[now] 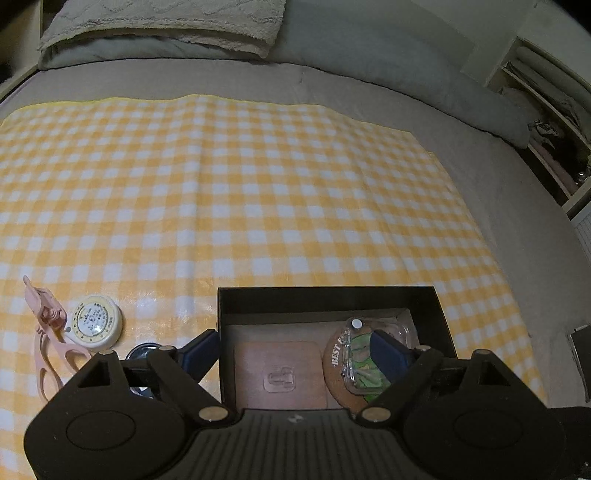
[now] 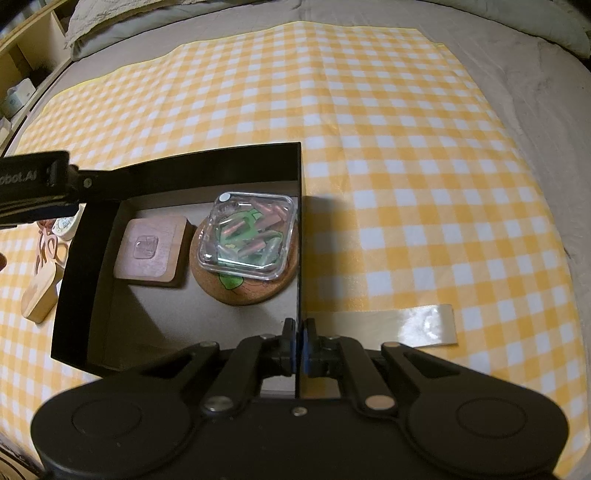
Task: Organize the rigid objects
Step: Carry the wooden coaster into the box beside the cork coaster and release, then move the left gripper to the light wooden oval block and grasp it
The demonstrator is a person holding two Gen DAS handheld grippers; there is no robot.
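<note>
A black open box sits on the yellow checked cloth; it also shows in the left wrist view. Inside lie a square wooden coaster, a round cork coaster and a clear plastic case of small items resting on the cork coaster. My right gripper is shut on the box's right wall. My left gripper is open wide above the box's left part, one finger outside the left wall, the other over the clear case. Pink scissors and a round tape measure lie left of the box.
A wooden heart-shaped piece and a small metal object lie left of the box. A strip of clear tape lies on the cloth to the right. A grey bed with a pillow surrounds the cloth. Shelves stand at the right.
</note>
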